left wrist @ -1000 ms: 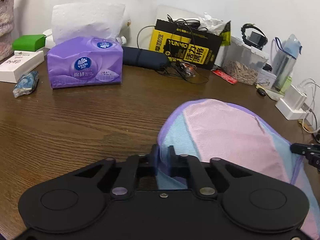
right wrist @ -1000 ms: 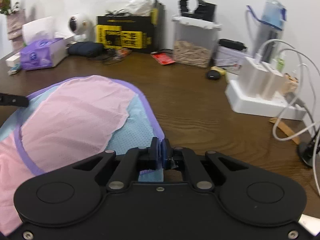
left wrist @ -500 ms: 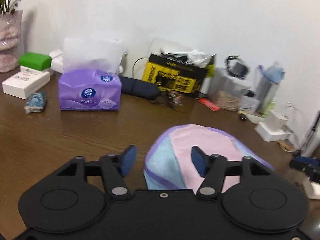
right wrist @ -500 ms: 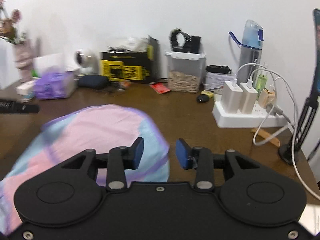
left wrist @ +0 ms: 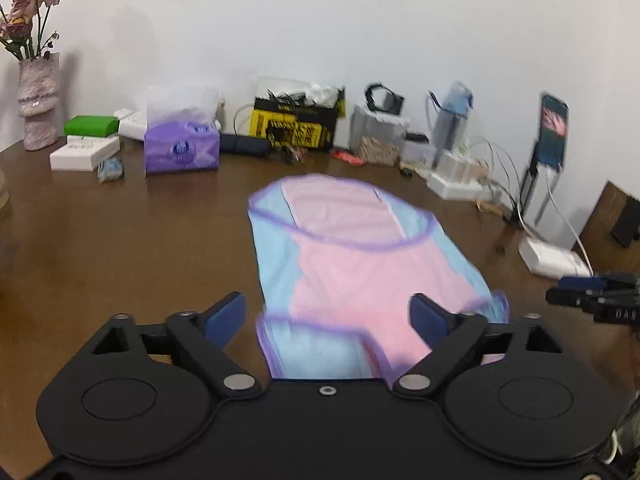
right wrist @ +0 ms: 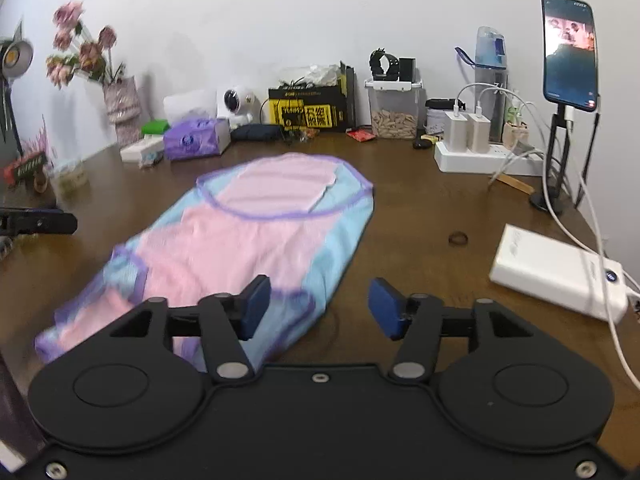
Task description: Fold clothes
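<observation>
A pink and light-blue garment with purple trim lies flat on the brown wooden table, its far end folded over toward me. It also shows in the right wrist view. My left gripper is open and empty, raised above the garment's near edge. My right gripper is open and empty, above the garment's near right corner. The right gripper's tip shows at the right edge of the left wrist view.
Along the back wall stand a purple tissue pack, a yellow-black box, a clear container, a vase with flowers and a power strip with chargers. A white power bank and phone stand are at the right.
Both grippers let go of the garment's edge, opened wide and pulled back and up. The garment now lies folded on the table.
</observation>
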Action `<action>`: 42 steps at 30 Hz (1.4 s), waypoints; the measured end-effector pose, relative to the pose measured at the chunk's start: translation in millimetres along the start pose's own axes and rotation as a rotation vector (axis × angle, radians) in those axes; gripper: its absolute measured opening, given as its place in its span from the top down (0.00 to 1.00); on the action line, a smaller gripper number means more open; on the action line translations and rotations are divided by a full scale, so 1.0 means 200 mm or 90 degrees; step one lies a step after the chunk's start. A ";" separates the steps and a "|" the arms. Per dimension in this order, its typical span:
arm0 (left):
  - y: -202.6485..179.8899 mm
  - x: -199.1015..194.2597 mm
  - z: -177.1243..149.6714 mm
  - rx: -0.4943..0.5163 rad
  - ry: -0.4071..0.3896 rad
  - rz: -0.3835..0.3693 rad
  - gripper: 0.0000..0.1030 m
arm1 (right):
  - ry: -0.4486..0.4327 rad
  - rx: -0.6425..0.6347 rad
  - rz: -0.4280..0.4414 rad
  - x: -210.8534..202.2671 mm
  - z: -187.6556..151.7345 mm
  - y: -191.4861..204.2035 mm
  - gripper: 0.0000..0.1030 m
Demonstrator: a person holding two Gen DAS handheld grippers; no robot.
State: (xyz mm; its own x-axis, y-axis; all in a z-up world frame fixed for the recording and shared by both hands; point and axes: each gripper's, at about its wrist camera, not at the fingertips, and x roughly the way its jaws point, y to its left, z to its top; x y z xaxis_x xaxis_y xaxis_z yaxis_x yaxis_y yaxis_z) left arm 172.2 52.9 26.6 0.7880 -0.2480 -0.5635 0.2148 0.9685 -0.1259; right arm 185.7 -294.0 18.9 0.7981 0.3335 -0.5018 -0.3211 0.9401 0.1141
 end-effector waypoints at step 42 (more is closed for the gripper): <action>0.01 -0.12 -0.29 -0.105 0.029 0.008 0.03 | -0.061 -0.310 0.203 0.39 0.54 0.47 0.10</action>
State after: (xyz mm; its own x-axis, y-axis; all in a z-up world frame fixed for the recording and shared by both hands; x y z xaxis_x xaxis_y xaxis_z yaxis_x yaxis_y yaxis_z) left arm 120.6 61.7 -8.0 0.7619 -0.2386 -0.6021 0.1043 0.9628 -0.2495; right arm 273.5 -171.4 82.8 0.6588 0.6210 -0.4246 -0.7320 0.6593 -0.1716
